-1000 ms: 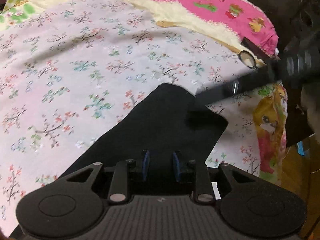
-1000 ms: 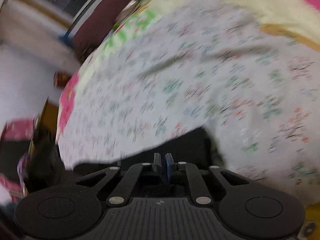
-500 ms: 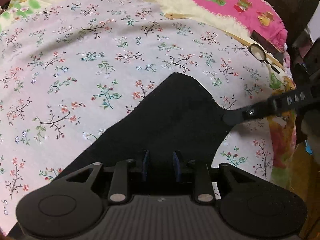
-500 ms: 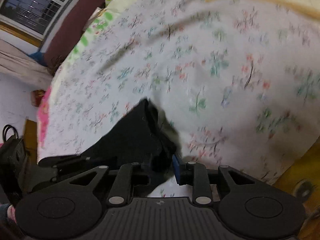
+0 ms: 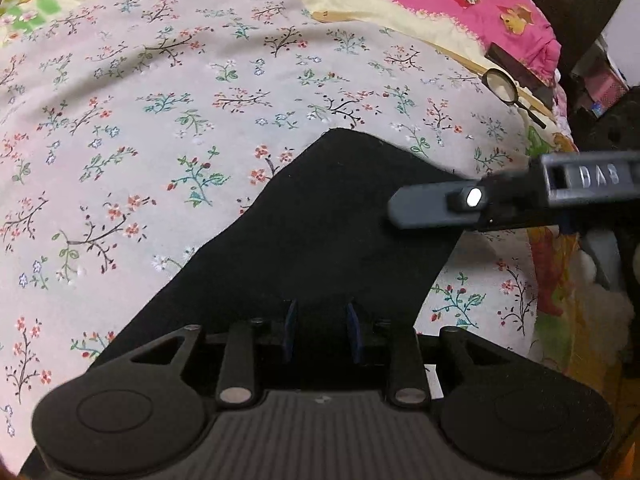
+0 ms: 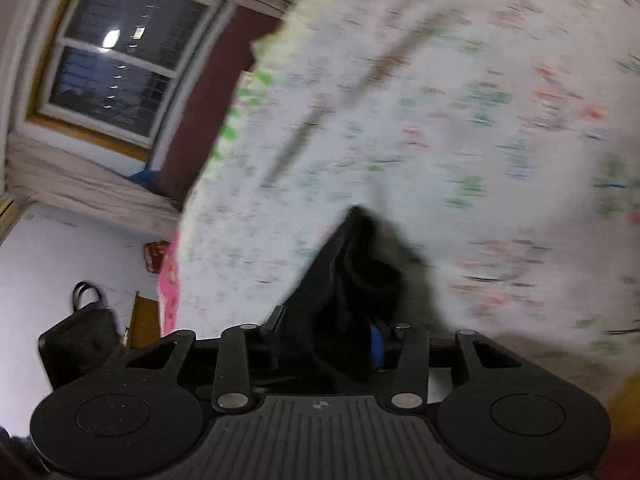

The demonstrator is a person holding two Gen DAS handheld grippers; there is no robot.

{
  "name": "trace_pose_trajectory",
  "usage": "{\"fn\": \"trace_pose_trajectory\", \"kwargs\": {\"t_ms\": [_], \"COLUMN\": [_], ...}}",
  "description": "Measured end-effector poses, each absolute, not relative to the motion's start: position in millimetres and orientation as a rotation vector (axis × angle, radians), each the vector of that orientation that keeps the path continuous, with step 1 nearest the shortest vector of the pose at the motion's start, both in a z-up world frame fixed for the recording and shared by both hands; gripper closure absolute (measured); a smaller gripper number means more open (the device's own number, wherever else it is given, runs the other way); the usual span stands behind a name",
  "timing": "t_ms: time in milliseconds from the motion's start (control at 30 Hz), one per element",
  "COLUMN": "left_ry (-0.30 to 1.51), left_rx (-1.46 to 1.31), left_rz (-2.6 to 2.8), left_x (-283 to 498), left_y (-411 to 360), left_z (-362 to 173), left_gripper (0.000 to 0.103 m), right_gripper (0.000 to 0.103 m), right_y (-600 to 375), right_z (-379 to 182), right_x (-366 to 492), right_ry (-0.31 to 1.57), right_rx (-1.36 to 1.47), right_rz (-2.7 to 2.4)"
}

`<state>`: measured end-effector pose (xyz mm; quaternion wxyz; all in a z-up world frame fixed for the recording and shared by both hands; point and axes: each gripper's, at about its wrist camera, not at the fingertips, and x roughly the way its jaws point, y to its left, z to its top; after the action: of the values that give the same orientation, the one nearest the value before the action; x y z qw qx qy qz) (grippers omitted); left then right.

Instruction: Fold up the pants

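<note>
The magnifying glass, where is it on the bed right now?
In the left wrist view, the magnifying glass lies at the upper right on the floral sheet, beside the pink blanket and beyond the black pants.

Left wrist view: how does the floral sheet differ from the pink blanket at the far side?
The floral sheet is pale with small flower sprigs; the pink blanket is bright pink with cartoon figures. The floral sheet fills most of the view; the pink blanket shows only as a strip at the top. The black pants lie on the floral sheet, not on the pink blanket. Both are printed cloths.
</note>
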<state>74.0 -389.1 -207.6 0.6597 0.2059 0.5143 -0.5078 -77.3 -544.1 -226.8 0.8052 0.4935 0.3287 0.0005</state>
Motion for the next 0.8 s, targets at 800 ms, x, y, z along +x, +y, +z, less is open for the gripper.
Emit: {"fn": "trace_pose_trajectory", "kwargs": {"t_ms": [800], "left_ry": [1.201], "left_rx": [0.296], "left_rz": [-1.081], "left_x": [82], "left_y": [-382], "left_z": [-211], "left_gripper": [0.065], "right_gripper": [0.103], "right_y": [-502], "right_z": [-194], "right_x": [-31], "right_ry": [0.705], "right_rx": [0.780], "right_rz": [0.106]}}
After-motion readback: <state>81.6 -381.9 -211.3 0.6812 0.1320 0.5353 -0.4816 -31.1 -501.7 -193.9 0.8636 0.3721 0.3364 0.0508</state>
